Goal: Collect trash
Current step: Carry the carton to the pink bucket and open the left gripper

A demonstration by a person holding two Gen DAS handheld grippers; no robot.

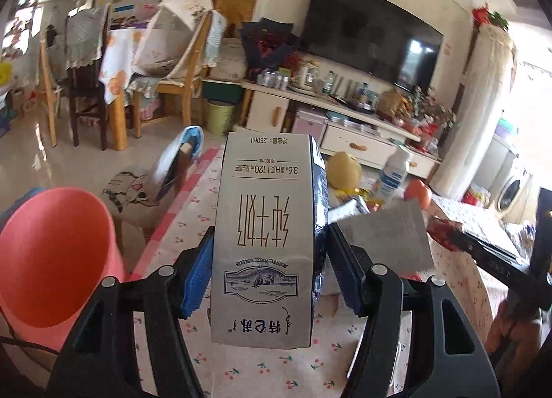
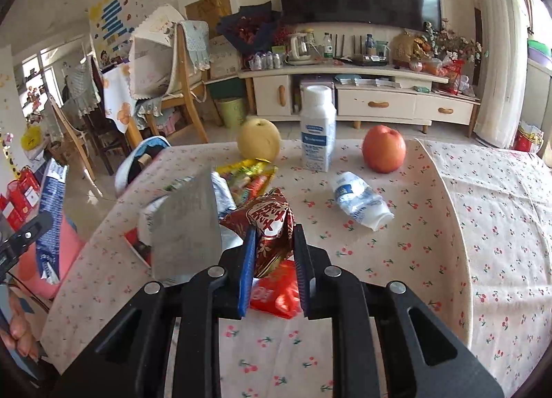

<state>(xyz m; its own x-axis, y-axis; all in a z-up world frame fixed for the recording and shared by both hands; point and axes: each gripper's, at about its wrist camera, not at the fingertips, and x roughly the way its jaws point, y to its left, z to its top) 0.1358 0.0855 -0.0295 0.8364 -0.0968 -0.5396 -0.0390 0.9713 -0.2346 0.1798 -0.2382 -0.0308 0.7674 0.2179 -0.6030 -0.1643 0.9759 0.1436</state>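
Observation:
My left gripper [image 1: 269, 246] is shut on a white and blue 250 mL milk carton [image 1: 265, 236], held upside down above the table edge, right of a pink trash bin [image 1: 58, 253]. The carton also shows at the left of the right wrist view [image 2: 51, 222], over the pink bin [image 2: 65, 253]. My right gripper [image 2: 274, 242] is shut on a red and white patterned candy box [image 2: 269, 225], lifted a little above a red wrapper [image 2: 276, 294]. A crushed plastic bottle [image 2: 358, 201], a yellow snack wrapper [image 2: 248, 177] and a grey carton [image 2: 186, 225] lie on the cloth.
A white bottle [image 2: 317, 129] stands upright between a yellow pear [image 2: 258, 139] and a red apple [image 2: 383, 148] at the table's far edge. The cherry-print tablecloth [image 2: 483, 225] covers the table. Chairs, a TV cabinet [image 2: 345, 98] and a green bin [image 2: 233, 110] stand beyond.

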